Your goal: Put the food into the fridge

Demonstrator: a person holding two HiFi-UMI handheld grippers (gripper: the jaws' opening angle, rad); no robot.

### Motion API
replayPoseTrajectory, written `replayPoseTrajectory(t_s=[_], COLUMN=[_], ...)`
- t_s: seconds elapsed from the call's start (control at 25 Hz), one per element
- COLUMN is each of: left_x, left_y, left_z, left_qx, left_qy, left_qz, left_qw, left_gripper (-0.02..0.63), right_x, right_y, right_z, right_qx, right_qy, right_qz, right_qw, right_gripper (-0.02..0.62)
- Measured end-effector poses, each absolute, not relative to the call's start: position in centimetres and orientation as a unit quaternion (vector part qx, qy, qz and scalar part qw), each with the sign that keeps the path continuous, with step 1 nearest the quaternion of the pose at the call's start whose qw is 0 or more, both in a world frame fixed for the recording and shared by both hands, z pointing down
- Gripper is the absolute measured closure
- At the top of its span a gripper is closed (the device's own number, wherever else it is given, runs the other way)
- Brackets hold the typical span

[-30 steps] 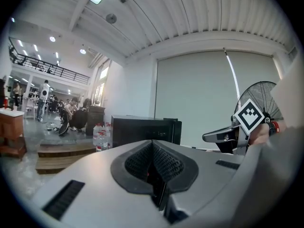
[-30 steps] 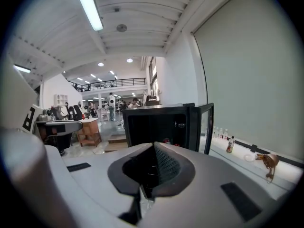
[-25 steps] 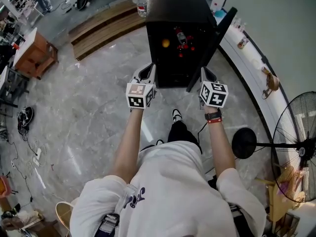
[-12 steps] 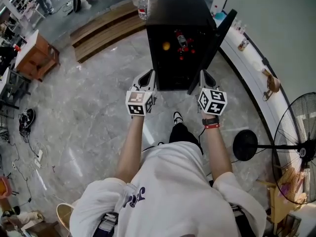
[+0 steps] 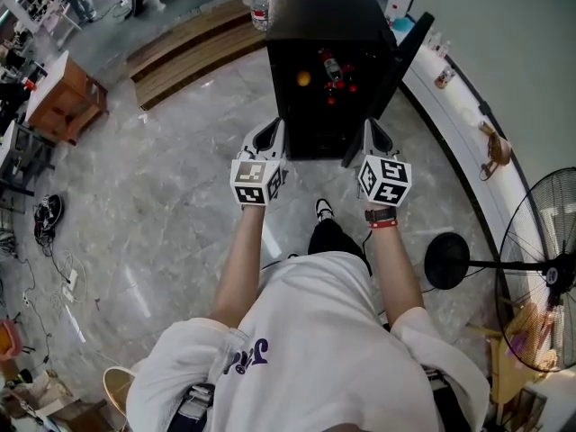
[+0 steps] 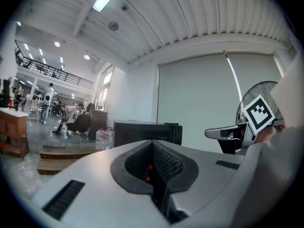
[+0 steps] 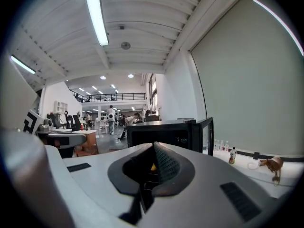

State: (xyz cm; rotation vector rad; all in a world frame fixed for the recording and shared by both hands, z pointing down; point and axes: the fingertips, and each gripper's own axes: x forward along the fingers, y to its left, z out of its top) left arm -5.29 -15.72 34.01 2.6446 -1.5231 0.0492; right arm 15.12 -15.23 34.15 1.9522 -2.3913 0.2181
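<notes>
Left gripper (image 5: 268, 133): I see its jaws shut together with nothing between them. It is held level, pointing at the fridge (image 5: 324, 25) just ahead.
Right gripper (image 5: 373, 135): closed in the same way and empty. The open fridge door (image 5: 389, 84) is just ahead of it, slightly to its outer side.
Food: an orange fruit (image 5: 303, 79), a bottle (image 5: 329, 66) and some red pieces (image 5: 343, 89) sit inside the fridge, ahead of both grippers and apart from them. I judge the loading done or nearly so.
Risk, door: if I push the right gripper forward carelessly, it may clip the door's edge. That could swing the door wide or slam it, and a hard shut might topple the bottle.
Risk, jaws: with both closed I can only nudge. A push with smooth jaw tips could slide off the door.
Risk, footing: a fan (image 5: 540, 268) and its base stand behind the right gripper, so stepping back could catch them.
Hard to make out: the fridge's inside is dark, so I cannot tell the shelves or what the red pieces are.
Hidden: in both gripper views the gripper's own jaws cover most of the opening. I see no food outside the fridge, though my own body blocks the floor below.
</notes>
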Motion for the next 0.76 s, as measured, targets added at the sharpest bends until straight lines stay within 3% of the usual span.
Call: replayPoseTrajectory(t_s=[0.36, 0.76], left_x=[-4.5, -5.7], left_y=[-16.8, -18.6], left_z=[34.6, 36.9], left_qx=[0.867, 0.857], left_qy=[-0.495, -0.509], left_qz=[0.014, 0.017], left_qw=[0.052, 0.078], left_gripper=[0.588, 0.588], right_x=[14.7, 14.7], right_y=[-16.4, -18.5], right_z=[34.8, 36.4], right_qx=[0.615, 0.566], right_qy=[-0.784, -0.816], right_qz=[0.079, 0.077], right_qw=[0.032, 0.086], right_gripper=[0.584, 0.584])
